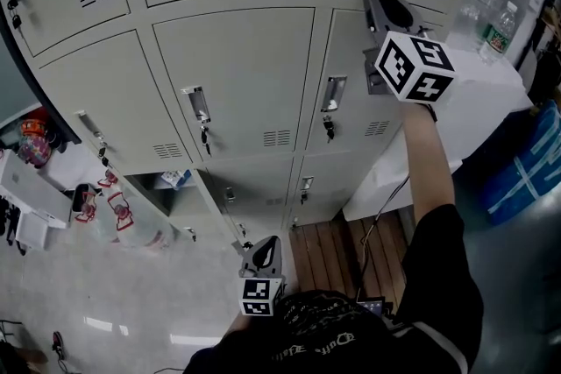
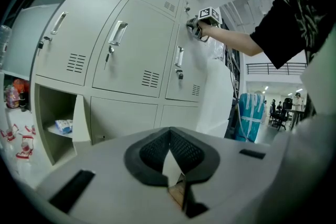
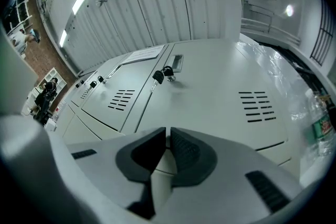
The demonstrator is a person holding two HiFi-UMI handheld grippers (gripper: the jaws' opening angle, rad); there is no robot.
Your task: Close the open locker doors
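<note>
Right gripper first: fingers barely apart, just a thin slit, and nothing in it. It is raised high on an outstretched arm, nose right up at the upper door on the right side of the lockers. Whether it touches the metal, I cannot tell. That upper door is flush, with vents ahead of the fingers and a key hanging in the lock to their left. The head view has the right gripper at the top right, marker cube facing the camera. Down low, the left gripper has its fingers together at the tips and empty. It is held near the body and well back from the lockers, and the head view shows the left gripper at the bottom edge. Now the job itself: the open locker sits in the bottom row at the left, and its open door swings out on the right side of the opening, seen nearly edge-on. A box lies on the shelf inside. The head view puts the open locker left of centre, well apart from both grippers. Every other door in sight looks flush. A bottle stands on the white top beside the lockers at the far right.
</note>
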